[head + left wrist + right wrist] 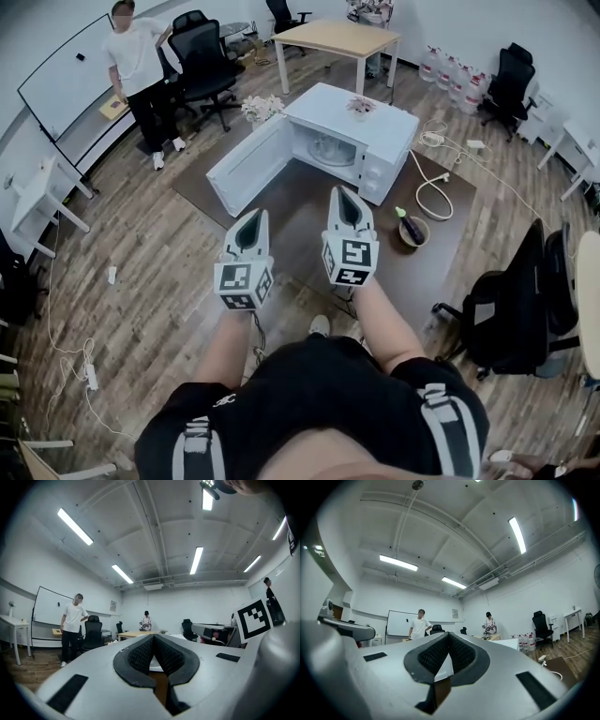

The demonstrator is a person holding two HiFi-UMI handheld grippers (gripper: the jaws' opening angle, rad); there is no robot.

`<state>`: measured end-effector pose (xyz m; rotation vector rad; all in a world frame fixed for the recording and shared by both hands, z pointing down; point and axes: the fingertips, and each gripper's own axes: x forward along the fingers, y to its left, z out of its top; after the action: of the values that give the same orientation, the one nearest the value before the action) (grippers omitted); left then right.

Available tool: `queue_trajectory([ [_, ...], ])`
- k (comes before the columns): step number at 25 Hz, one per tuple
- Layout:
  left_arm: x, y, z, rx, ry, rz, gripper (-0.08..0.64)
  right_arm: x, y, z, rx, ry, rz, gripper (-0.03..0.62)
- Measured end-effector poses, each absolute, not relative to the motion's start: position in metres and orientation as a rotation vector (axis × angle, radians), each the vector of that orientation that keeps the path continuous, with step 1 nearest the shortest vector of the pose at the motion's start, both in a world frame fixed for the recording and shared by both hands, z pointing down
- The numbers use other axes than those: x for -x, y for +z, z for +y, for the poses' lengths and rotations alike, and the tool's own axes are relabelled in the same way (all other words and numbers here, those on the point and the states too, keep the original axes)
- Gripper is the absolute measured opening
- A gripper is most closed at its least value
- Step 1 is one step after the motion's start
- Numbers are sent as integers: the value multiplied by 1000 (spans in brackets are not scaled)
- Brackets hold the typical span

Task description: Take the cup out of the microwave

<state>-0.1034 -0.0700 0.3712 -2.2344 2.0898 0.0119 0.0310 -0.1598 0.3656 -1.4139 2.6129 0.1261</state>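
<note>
Around you were a wood-plank floor (141, 272), a dark mat (300, 211), black office chairs (202, 52), a wooden table (339, 37), a whiteboard (61, 80) and ceiling strip lights (197, 559).

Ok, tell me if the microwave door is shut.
No, the head view shows the microwave door swung wide open to the left of the oven.

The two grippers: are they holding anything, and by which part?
Nothing is held: the left gripper and the right gripper both have their jaws together, empty.
</note>
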Motion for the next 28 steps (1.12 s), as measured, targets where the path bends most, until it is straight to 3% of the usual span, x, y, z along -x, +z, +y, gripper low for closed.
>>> queue_trajectory([
  [11,119,357,-236,2344,-17,1961,2,-4,359,-300,1450,99,2624,0],
  [28,144,392,-346,2565,-49,1705,2,11,400,-379,1729,56,2485,0],
])
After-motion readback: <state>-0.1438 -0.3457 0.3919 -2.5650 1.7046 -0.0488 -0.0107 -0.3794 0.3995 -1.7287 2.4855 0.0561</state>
